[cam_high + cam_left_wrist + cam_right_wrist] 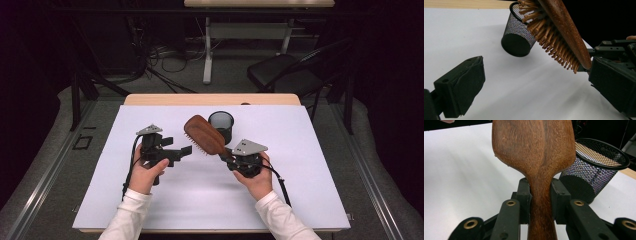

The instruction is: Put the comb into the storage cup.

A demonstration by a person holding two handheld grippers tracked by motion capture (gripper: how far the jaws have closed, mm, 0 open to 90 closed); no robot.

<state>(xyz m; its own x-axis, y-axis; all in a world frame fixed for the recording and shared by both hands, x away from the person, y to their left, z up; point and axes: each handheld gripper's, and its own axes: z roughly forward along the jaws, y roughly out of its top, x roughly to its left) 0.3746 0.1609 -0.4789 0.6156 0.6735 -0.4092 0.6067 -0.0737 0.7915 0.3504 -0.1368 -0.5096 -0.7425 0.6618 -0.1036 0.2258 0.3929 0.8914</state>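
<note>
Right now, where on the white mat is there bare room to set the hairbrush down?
The near strip of the white mat between the two forearms is bare, as are its left and right margins and far-left corner. It is crowded mid-mat: the mesh cup, the hairbrush held by the right gripper, and the open left gripper.

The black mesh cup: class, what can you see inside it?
Inside the black mesh cup, the right gripper view shows bare mesh wall, with tan tabletop showing through it. The cup's floor is hidden by its near wall, and the brown wooden hairbrush covers its left part.
</note>
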